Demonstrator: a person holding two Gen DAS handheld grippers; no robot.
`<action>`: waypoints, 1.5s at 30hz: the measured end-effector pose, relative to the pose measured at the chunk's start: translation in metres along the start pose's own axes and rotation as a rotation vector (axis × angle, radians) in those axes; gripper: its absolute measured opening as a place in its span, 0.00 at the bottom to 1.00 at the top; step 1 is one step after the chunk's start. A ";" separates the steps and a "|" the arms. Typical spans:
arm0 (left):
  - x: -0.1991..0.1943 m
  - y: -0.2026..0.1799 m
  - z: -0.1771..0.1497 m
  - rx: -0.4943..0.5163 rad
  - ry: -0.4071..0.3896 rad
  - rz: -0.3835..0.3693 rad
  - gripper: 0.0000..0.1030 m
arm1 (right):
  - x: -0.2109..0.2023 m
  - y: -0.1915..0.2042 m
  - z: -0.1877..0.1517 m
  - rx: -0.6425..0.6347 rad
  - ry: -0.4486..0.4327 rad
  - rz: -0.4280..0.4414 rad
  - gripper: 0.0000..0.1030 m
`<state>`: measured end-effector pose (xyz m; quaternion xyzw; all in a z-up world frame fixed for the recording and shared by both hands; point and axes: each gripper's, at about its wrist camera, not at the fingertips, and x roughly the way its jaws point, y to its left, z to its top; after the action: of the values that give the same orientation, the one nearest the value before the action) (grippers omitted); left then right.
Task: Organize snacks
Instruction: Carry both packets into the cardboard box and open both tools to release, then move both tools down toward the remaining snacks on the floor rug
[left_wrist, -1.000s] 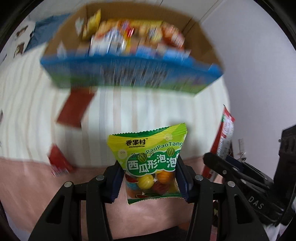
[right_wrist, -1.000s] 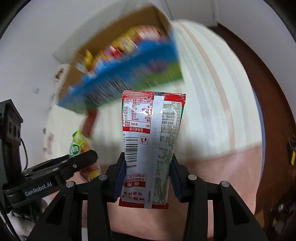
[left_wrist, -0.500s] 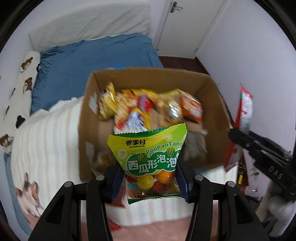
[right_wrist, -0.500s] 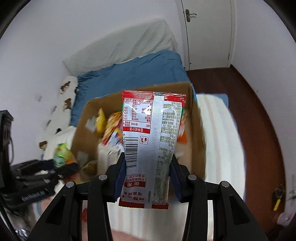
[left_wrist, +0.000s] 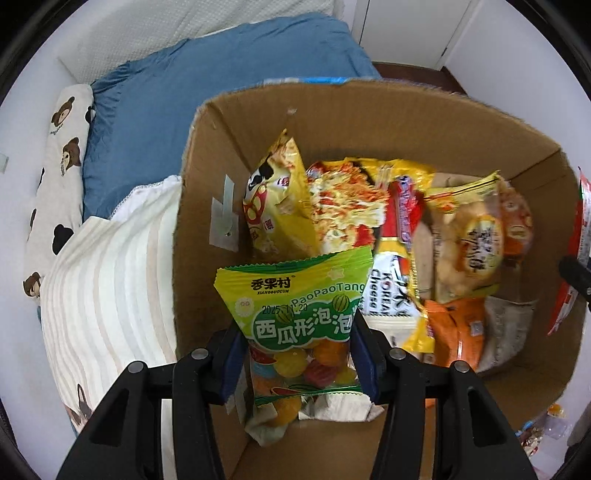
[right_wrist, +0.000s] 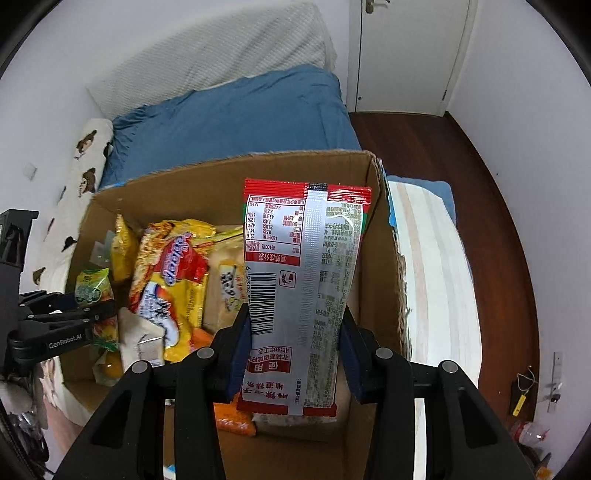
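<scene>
My left gripper is shut on a green bubble-gum packet with coloured balls inside, held over the near left part of an open cardboard box. My right gripper is shut on a red and silver snack packet, back side facing me, held over the right part of the same box. The box holds several snack packets. The left gripper with its green packet also shows in the right wrist view, at the box's left side.
The box stands on a striped cream blanket on a bed with a blue duvet and a bear-print pillow. A white door and dark wood floor lie beyond.
Both grippers rose from in front of the box to above it and moved closer, so I look down into the box. Both packets stay gripped.
</scene>
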<state>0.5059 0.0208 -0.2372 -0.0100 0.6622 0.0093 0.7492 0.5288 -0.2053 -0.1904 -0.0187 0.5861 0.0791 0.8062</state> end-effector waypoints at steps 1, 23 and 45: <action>0.004 0.001 0.000 0.000 0.010 -0.003 0.47 | 0.006 0.004 -0.001 0.002 0.003 -0.003 0.45; -0.020 0.002 -0.004 -0.056 -0.084 -0.090 0.85 | 0.018 0.015 -0.013 0.015 0.062 0.001 0.94; -0.127 -0.024 -0.103 -0.075 -0.451 -0.036 0.85 | -0.096 0.038 -0.091 -0.043 -0.219 -0.045 0.94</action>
<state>0.3892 -0.0063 -0.1232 -0.0472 0.4771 0.0227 0.8773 0.4086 -0.1887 -0.1251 -0.0404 0.4922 0.0753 0.8663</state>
